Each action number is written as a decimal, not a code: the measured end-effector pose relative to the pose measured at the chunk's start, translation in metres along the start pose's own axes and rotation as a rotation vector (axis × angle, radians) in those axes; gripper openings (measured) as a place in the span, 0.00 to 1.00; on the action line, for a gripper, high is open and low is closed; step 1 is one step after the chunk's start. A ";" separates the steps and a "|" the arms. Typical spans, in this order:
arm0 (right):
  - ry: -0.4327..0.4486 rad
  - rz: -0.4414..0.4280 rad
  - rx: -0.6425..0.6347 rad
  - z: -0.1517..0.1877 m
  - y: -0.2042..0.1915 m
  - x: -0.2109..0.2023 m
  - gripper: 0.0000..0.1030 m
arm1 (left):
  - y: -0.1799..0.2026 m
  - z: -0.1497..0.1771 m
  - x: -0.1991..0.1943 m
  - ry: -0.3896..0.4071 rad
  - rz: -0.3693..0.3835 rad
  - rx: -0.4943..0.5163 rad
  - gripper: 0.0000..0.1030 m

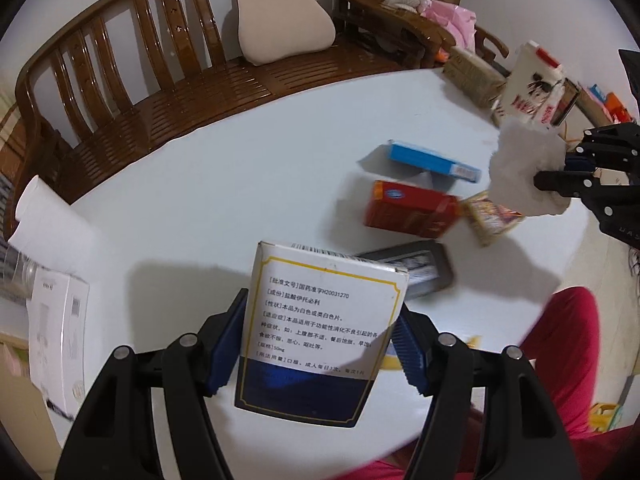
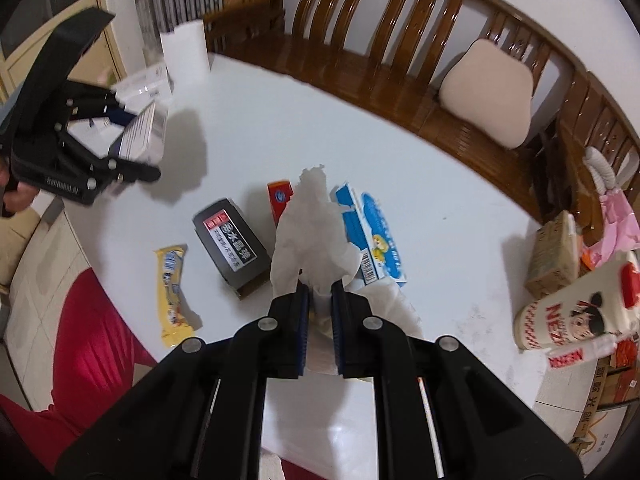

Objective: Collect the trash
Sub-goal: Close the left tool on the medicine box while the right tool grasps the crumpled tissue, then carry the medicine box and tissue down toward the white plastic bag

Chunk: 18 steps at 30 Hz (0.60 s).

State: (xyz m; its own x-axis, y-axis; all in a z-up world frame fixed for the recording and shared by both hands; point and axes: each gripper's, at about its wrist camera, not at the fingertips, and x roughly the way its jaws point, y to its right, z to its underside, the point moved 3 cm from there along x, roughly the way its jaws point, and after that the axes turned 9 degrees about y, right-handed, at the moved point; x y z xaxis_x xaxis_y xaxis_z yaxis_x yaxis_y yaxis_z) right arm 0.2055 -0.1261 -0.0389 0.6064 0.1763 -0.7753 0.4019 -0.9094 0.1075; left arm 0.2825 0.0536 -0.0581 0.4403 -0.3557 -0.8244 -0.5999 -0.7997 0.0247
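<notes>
My left gripper [image 1: 320,344] is shut on a white and navy medicine box [image 1: 320,320] and holds it above the white table [image 1: 220,184]. It also shows in the right wrist view [image 2: 120,148], at the left. My right gripper [image 2: 320,300] is shut on a crumpled white tissue [image 2: 312,232], held above the table; it shows in the left wrist view [image 1: 524,172] too. On the table lie a blue box [image 2: 368,236], a red box [image 1: 408,212], a dark grey box [image 2: 232,244] and a yellow wrapper [image 2: 172,288].
A wooden bench [image 1: 160,80] with a beige cushion [image 1: 284,28] curves behind the table. A white paper roll [image 2: 186,48] and a printed carton [image 1: 56,336] stand at the left edge. A cartoon-printed container [image 2: 576,312] and a brown box [image 2: 556,252] stand at the right. Red cloth [image 2: 88,340] lies below the near edge.
</notes>
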 end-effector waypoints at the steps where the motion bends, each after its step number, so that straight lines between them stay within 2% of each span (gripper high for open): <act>1: 0.015 0.003 0.002 -0.001 0.000 -0.009 0.11 | 0.005 0.001 -0.005 0.000 0.004 -0.005 0.63; 9: 0.084 0.010 0.004 0.017 -0.021 -0.073 0.11 | 0.071 0.027 -0.058 0.034 0.004 0.068 0.63; 18: 0.089 -0.029 -0.024 0.065 -0.066 -0.110 0.11 | 0.126 0.079 -0.079 0.037 0.014 0.102 0.63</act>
State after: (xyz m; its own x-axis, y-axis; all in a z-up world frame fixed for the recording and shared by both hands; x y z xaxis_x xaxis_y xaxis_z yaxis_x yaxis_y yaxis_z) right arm 0.0676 -0.1101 -0.0015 0.6525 0.2364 -0.7200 0.4361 -0.8941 0.1017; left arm 0.1193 0.0188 -0.0341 0.4545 -0.3858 -0.8029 -0.6700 -0.7420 -0.0227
